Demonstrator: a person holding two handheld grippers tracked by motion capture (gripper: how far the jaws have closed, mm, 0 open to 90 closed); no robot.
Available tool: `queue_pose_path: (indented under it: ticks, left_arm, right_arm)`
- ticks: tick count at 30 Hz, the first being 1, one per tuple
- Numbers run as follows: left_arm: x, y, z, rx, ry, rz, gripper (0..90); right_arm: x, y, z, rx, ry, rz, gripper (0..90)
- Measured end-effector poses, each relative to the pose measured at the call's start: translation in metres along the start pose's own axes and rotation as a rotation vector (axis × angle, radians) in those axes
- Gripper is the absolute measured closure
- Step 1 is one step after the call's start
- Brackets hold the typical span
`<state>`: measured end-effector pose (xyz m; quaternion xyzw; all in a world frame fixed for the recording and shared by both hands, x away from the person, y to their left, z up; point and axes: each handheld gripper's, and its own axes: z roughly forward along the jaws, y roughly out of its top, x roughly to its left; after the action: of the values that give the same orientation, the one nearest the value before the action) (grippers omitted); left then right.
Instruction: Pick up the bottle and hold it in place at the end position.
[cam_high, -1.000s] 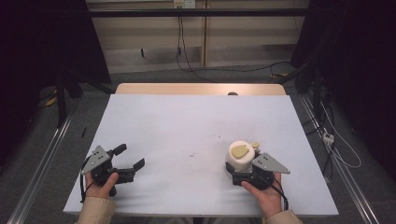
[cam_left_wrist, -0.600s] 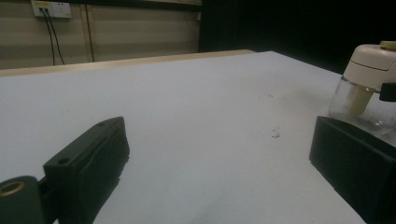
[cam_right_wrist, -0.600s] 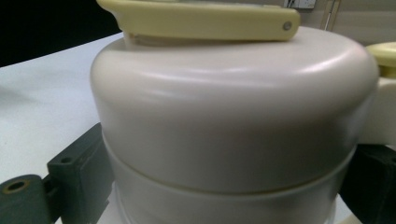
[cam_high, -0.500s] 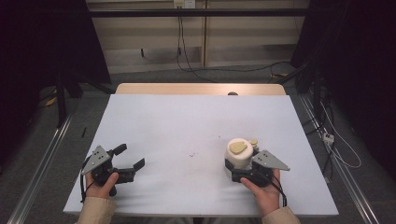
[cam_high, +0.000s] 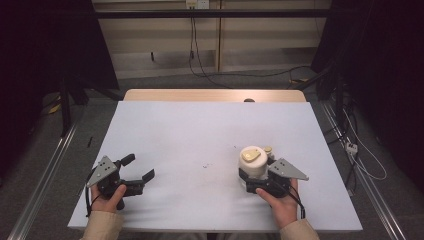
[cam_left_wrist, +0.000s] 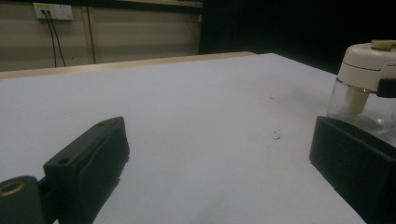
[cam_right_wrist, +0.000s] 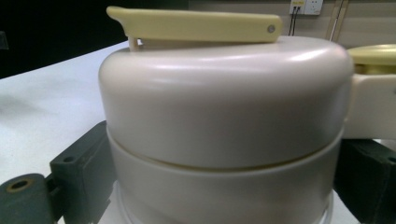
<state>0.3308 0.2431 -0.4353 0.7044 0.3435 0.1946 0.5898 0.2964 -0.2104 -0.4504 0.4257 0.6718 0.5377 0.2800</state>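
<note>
Jar (cam_high: 254, 165): cream lid, yellow flip tab on top, clear body, upright on table (cam_high: 200, 130), right of centre near front edge. Right gripper (cam_high: 256, 181) has its 2 jaws clamped on jar's sides, below lid. Left gripper (cam_high: 137, 172) sits well apart at front left, jaws spread, empty, pointing toward jar.

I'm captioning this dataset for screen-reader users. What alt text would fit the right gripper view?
A cream-lidded jar with a pale yellow flip lever on top sits close up between the black jaws of the right tongs, one jaw at each side of it. Behind it lie a white table and a dark room.
</note>
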Motion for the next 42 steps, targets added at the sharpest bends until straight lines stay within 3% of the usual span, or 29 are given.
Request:
queue_pose_path:
  ticks: [13,18,28,31,36,40,42]
  left_arm:
    - [0.0007,0.0005,-0.0015,-0.006,0.003,-0.001,4.2]
    - [0.0011,0.0004,-0.0017,-0.005,0.003,-0.002,4.2]
    - [-0.0006,0.0002,0.0002,0.000,-0.004,0.003,4.2]
    - [-0.0003,0.0000,0.0004,0.000,-0.003,0.000,4.2]
    - [0.0005,0.0003,-0.0005,-0.003,-0.001,-0.003,4.2]
    - [0.0001,0.0006,-0.0006,-0.003,0.000,-0.003,4.2]
    - [0.0001,0.0008,-0.0007,-0.005,0.000,-0.001,4.2]
  right_arm:
    - [0.0017,0.0006,0.0044,-0.007,0.010,-0.008,7.0]
    - [-0.0009,-0.0012,0.0016,-0.005,0.011,0.033,6.7]
    - [0.0036,-0.0025,0.0009,0.032,-0.013,0.021,4.8]
    - [0.0035,-0.0048,0.0036,0.045,-0.021,0.038,5.6]
    - [0.0032,-0.0029,0.0045,0.049,-0.011,0.022,6.2]
    - [0.0048,-0.0011,0.0060,0.041,0.001,-0.028,6.4]
    - [0.0056,0.0001,0.0063,0.034,0.014,-0.029,6.5]
